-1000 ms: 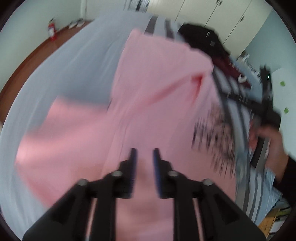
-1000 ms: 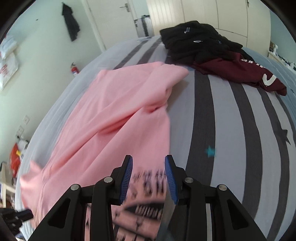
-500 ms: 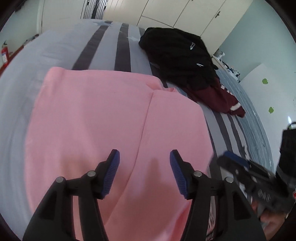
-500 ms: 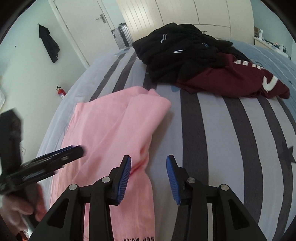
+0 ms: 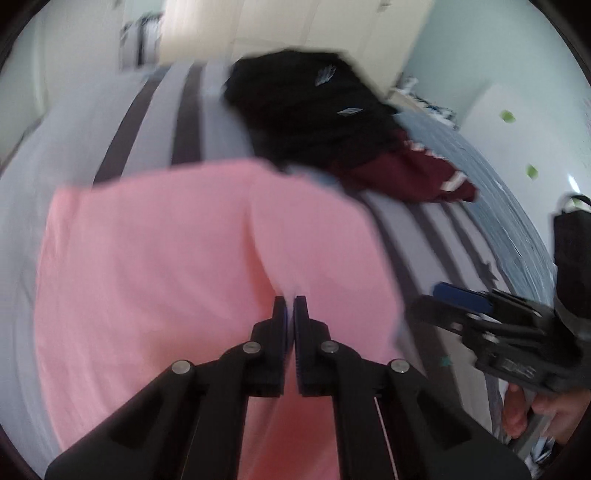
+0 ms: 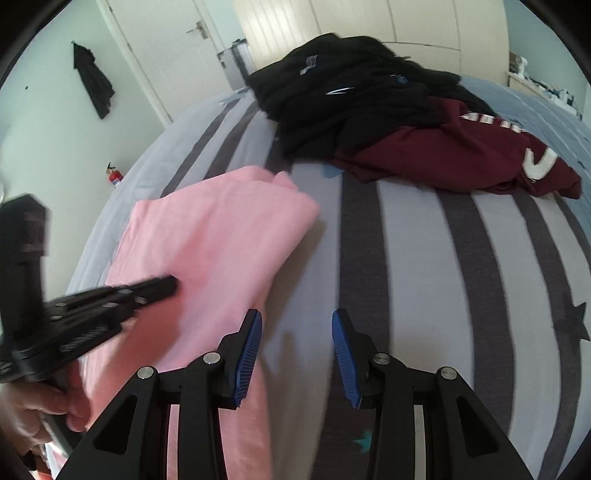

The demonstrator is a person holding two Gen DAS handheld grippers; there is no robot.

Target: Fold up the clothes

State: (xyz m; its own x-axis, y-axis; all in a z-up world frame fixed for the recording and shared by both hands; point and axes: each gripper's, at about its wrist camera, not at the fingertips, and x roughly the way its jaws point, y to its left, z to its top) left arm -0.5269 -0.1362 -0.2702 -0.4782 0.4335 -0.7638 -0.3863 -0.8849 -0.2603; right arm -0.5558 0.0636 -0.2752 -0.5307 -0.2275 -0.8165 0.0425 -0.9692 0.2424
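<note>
Pink garment (image 6: pixel 207 236) lies on the striped bed (image 6: pixel 424 258), doubled over with layered edges, so partly folded at least; black and maroon clothes (image 6: pixel 369 110) remain heaped beyond. Left hand-held gripper (image 5: pixel 290 314) is closed over the pink cloth, grip unconfirmed. Right hand-held gripper (image 6: pixel 296 332) stands wide apart, empty, beside the garment's edge.

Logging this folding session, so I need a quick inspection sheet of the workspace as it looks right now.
Surface: striped bedspread, grey with dark bands.
Job's things: pink garment, partly folded, flat on the bed.
Clutter: black clothes pile and maroon top at the far end.
Grippers: left gripper shut over the pink garment; right gripper open, above its edge.
Cables: nothing seen.
Surroundings: door, fire extinguisher, wardrobe.
</note>
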